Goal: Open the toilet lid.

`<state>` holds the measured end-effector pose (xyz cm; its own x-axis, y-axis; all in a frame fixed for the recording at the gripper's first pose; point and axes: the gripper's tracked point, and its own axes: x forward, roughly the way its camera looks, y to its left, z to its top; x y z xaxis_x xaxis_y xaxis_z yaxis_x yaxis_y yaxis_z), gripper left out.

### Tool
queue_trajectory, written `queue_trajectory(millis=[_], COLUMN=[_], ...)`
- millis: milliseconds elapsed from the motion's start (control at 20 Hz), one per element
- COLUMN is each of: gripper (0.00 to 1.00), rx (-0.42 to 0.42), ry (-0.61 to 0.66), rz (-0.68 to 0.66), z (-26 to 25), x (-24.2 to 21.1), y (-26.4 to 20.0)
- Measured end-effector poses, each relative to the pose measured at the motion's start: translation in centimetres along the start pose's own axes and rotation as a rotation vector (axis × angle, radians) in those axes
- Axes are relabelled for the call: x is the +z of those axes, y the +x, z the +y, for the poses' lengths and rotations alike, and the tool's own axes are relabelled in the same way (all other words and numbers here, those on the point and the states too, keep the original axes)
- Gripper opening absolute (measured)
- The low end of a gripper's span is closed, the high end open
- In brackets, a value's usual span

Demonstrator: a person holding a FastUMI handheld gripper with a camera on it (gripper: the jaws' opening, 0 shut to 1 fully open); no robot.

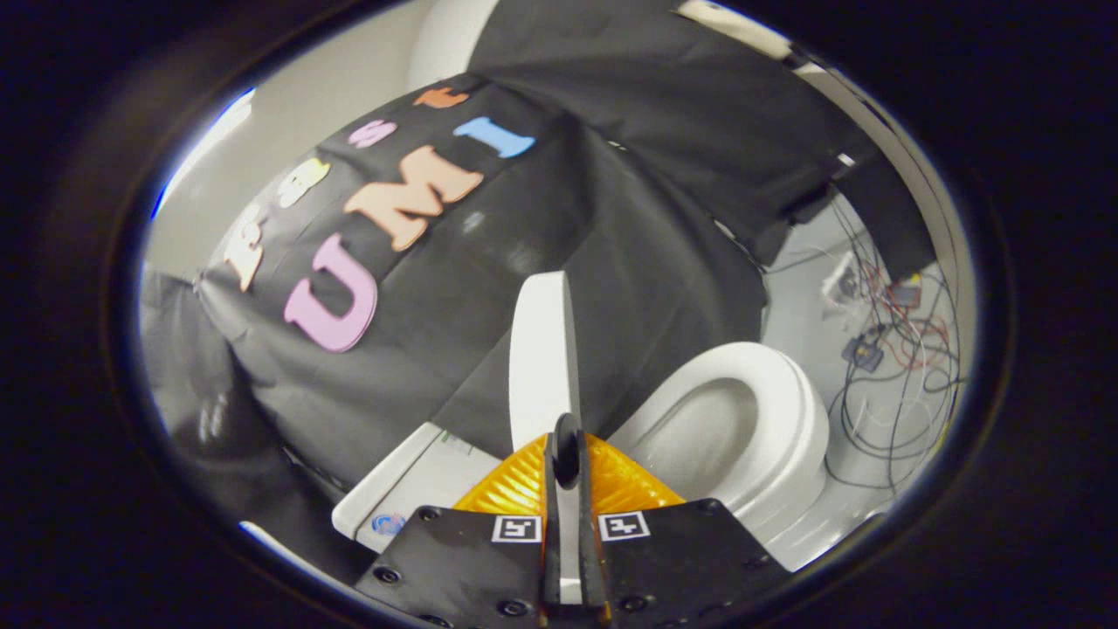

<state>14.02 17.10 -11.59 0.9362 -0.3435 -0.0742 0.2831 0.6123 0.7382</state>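
Black cloth behind — gripper clamps raised lid.

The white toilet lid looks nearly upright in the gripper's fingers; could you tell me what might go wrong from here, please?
1. The gripper pinches only the thin edge of the white plastic toilet lid; it could slip out and the lid slam onto the white oval seat.
2. Released short of balance, the raised lid might likely fall back shut.
3. Pushed on, it may knock the white tank behind it.
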Motion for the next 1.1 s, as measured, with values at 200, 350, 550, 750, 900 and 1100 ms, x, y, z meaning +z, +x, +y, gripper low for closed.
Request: queue_trajectory(millis=[200, 350, 550, 750, 900, 1100], gripper=[0.13, 0.16, 0.16, 0.16, 0.16, 0.17], rx=[0.103, 0.186, 0.304, 0.388, 0.445, 0.501], ry=[-0.146, -0.270, -0.409, -0.527, -0.608, -0.710], rz=[0.051, 0.104, 0.172, 0.241, 0.294, 0.355], z=[5.9, 9.6, 14.2, 17.6, 19.6, 20.8], x=[-0.8, -1.9, -4.0, -6.6, -8.2, -11.5], y=[0.4, 0.5, 0.9, 1.1, 1.3, 1.9])
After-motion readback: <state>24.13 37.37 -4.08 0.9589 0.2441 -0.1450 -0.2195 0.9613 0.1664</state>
